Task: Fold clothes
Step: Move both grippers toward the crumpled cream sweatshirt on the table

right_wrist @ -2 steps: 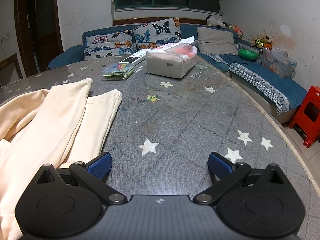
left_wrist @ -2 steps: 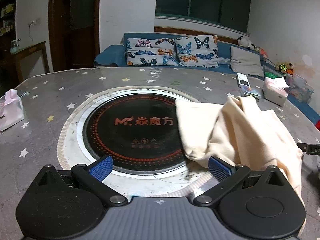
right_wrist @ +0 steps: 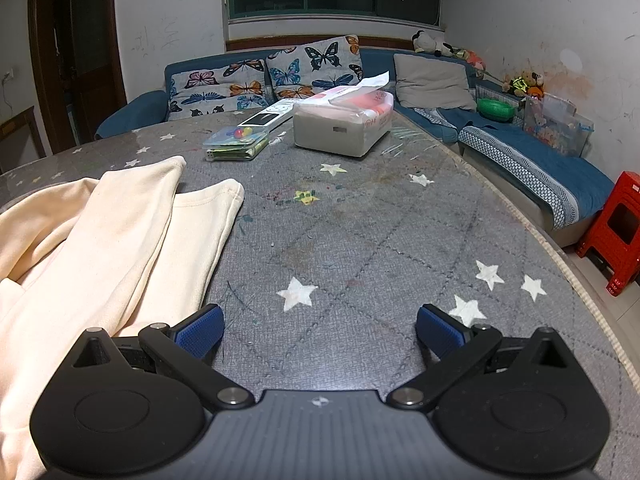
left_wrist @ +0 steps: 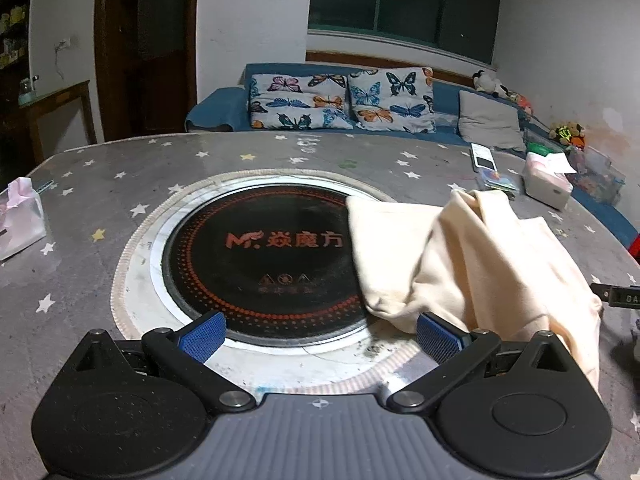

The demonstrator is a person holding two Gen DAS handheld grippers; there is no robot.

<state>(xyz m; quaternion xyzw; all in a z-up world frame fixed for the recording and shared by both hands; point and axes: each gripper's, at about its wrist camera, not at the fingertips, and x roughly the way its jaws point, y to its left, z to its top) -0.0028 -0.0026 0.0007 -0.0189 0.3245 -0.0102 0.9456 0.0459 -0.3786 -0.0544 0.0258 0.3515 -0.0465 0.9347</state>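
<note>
Both grippers, left (left_wrist: pixel 320 336) and right (right_wrist: pixel 320 330), fingers spread and empty, flank the rumpled cream garment (left_wrist: pixel 472 264); pinching its near edge likely comes next

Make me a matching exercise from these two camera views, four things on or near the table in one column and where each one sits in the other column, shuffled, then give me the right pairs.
Things:
1. cream garment
2. induction cooktop
3. tissue box
4. red stool

Places:
A. on the floor beyond the table's edge
B. set into the table's middle
C. crumpled, overlapping the cooktop's edge
D. far side of the table, beside a clear plastic case

Pairs: 1-C, 2-B, 3-D, 4-A
</note>
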